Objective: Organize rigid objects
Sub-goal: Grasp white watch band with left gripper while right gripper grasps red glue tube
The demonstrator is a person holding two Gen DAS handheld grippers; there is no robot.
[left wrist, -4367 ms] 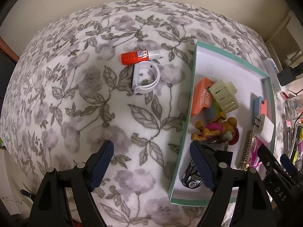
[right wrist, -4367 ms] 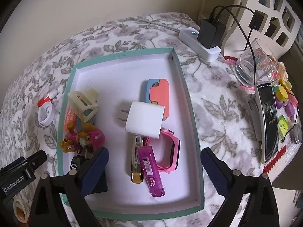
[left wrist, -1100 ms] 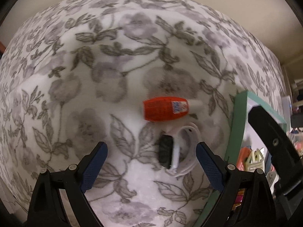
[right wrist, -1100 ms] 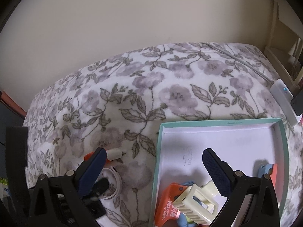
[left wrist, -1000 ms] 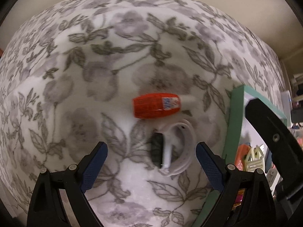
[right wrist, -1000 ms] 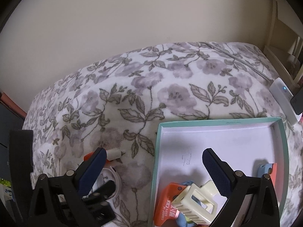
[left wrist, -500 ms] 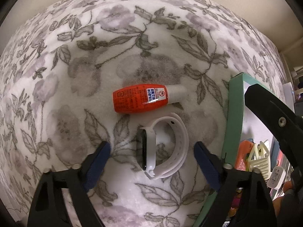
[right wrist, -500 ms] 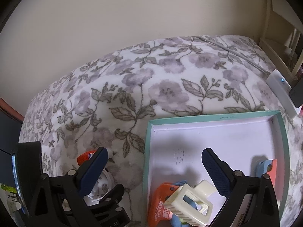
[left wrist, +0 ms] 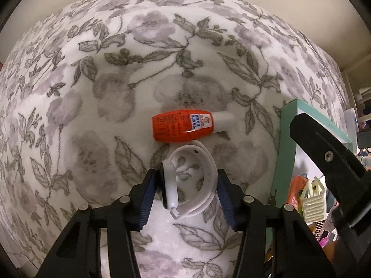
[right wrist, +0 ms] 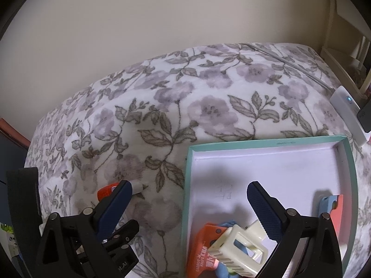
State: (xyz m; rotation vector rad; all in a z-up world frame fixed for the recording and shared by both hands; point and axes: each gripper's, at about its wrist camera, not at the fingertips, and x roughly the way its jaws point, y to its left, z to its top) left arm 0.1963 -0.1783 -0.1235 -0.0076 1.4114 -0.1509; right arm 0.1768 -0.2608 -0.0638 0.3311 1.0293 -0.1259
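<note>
Risk: white wristband (left wrist: pixel 197 180) is a springy loop on soft floral blanket (left wrist: pixel 92 106); squeezed across its width it may buckle & pop out, or nudge orange bottle (left wrist: pixel 182 128) touching it at 12 o'clock. L gripper (left wrist: pixel 185 195) jaws pinch band, one pad per side. R gripper (right wrist: pixel 189 205) jaws spread, empty, over teal tray (right wrist: pixel 266 142), at 3 o'clock from band.

dim warm light | soft shadows | fisheye-warped, vignetted edges
</note>
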